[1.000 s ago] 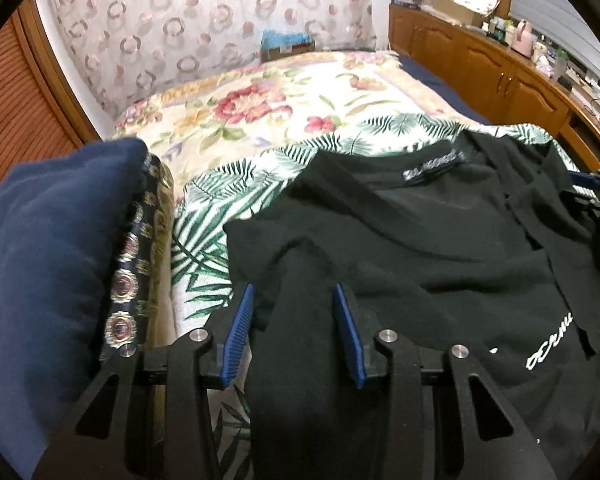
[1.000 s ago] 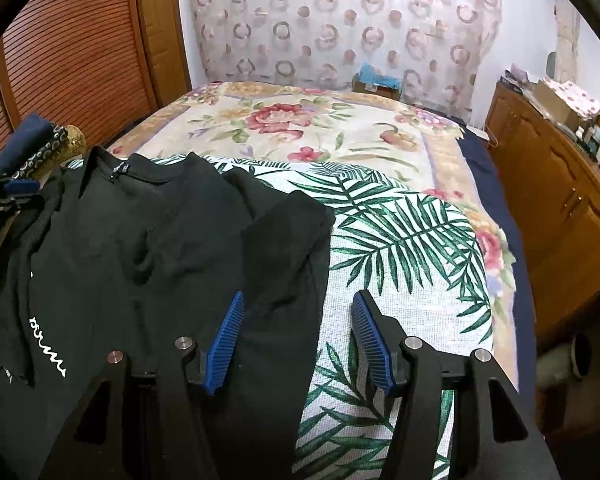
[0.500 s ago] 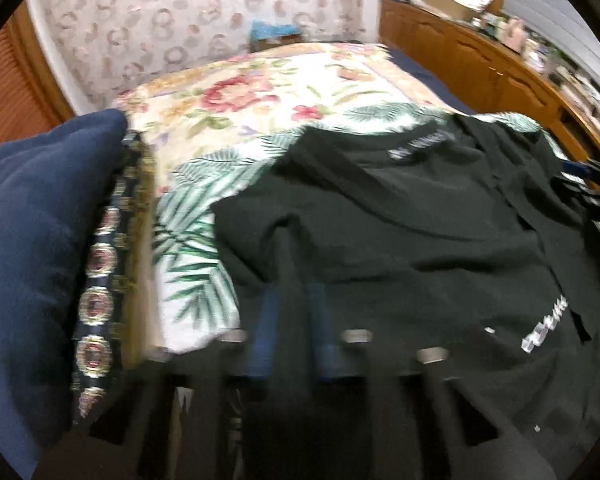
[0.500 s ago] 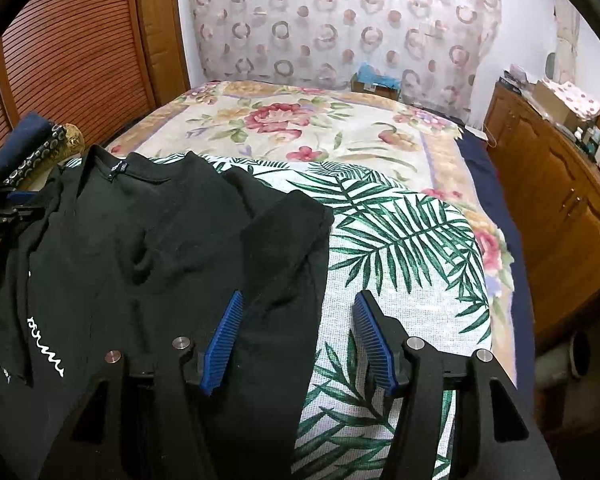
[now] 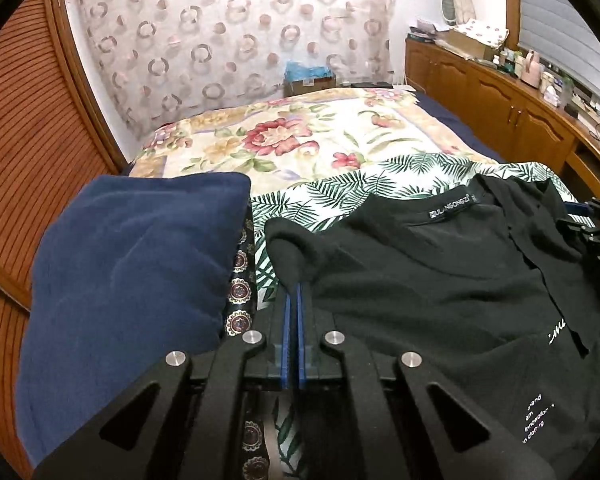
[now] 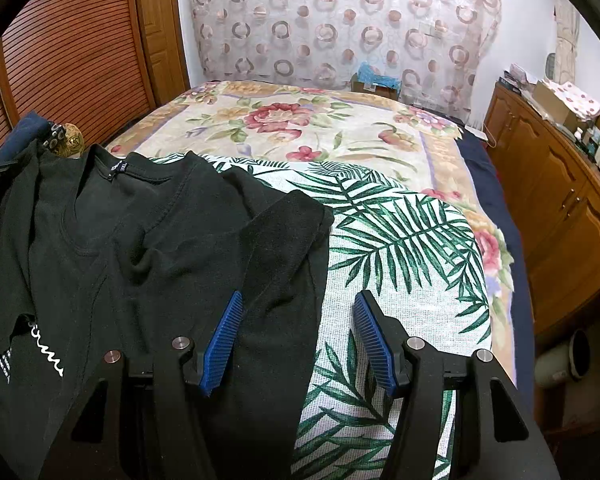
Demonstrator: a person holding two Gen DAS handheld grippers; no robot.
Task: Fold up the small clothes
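A black T-shirt [image 5: 440, 280] with white lettering lies spread on the leaf-print cloth [image 5: 340, 196] on the bed. My left gripper [image 5: 296, 292] is shut on the shirt's left sleeve edge, which bunches up in front of the blue pads. The shirt also shows in the right wrist view [image 6: 140, 240]. My right gripper [image 6: 298, 300] is open, its jaws straddling the right side edge of the shirt, the left pad [image 6: 224, 332] over black fabric and the right pad over the leaf cloth.
A navy pillow [image 5: 132, 280] lies at the left, with a patterned dark cloth [image 5: 240, 292] beside it. A floral bedspread [image 6: 300, 128] covers the far bed. Wooden cabinets [image 6: 560, 208] run along the right. A slatted wooden door [image 6: 72, 60] stands at the left.
My left gripper has closed on the shirt's left sleeve and lifted it, with the view tilting up. My right gripper has stayed open in nearly the same place.
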